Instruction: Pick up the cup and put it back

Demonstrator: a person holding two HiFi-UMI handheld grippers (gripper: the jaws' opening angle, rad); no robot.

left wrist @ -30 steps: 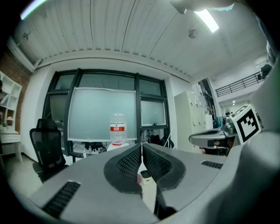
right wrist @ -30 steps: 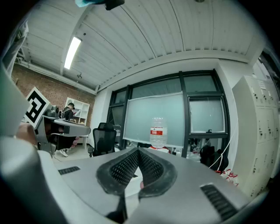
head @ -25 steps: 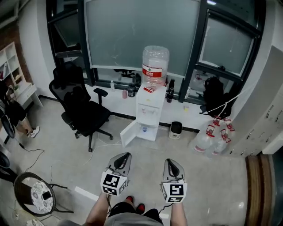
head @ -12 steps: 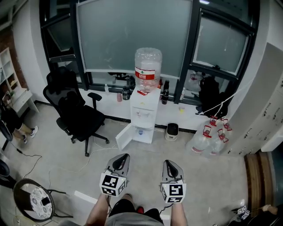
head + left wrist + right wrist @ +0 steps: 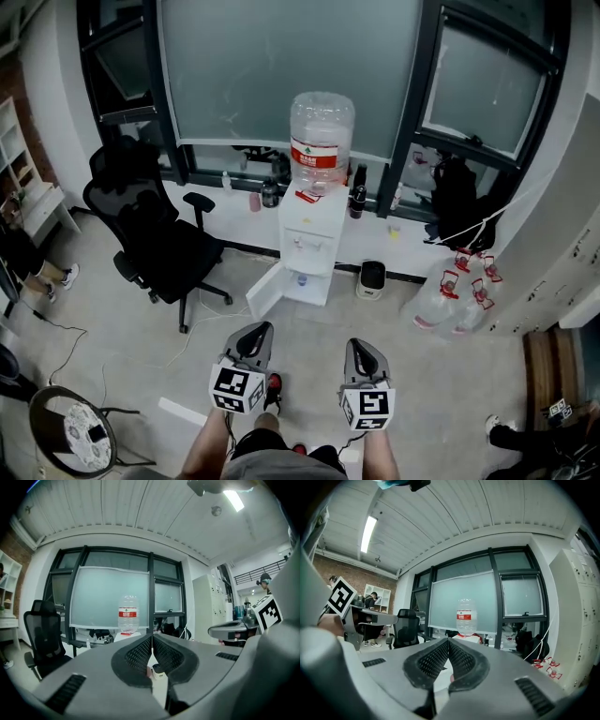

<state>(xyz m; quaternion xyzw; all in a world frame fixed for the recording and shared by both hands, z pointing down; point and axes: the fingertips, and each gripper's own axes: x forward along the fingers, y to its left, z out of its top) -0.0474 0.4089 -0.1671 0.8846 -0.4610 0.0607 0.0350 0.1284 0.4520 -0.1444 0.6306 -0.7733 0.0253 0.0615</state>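
Observation:
A white water dispenser (image 5: 313, 233) with a big clear bottle (image 5: 322, 137) stands against the window wall, its lower door (image 5: 268, 287) swung open. A small pinkish cup (image 5: 255, 202) and dark bottles (image 5: 272, 194) sit on the white sill beside it; a small blue item (image 5: 300, 278) shows in the open compartment. Both grippers are held low in front of the person, well short of the dispenser. My left gripper (image 5: 260, 329) (image 5: 152, 637) is shut and empty. My right gripper (image 5: 360, 344) (image 5: 448, 642) is shut and empty too. The bottle (image 5: 128, 613) (image 5: 465, 616) lies straight ahead in both gripper views.
A black office chair (image 5: 150, 234) stands left of the dispenser. A small bin (image 5: 372, 275) and several water jugs (image 5: 452, 291) sit to its right, with grey lockers (image 5: 572, 244) beyond. A round stool (image 5: 71, 429) is at lower left. A cable (image 5: 70, 328) trails on the floor.
The view has closed in on the dispenser, which looks larger and sits more central. A red shoe now shows between the grippers. Both grippers stay shut, side by side.

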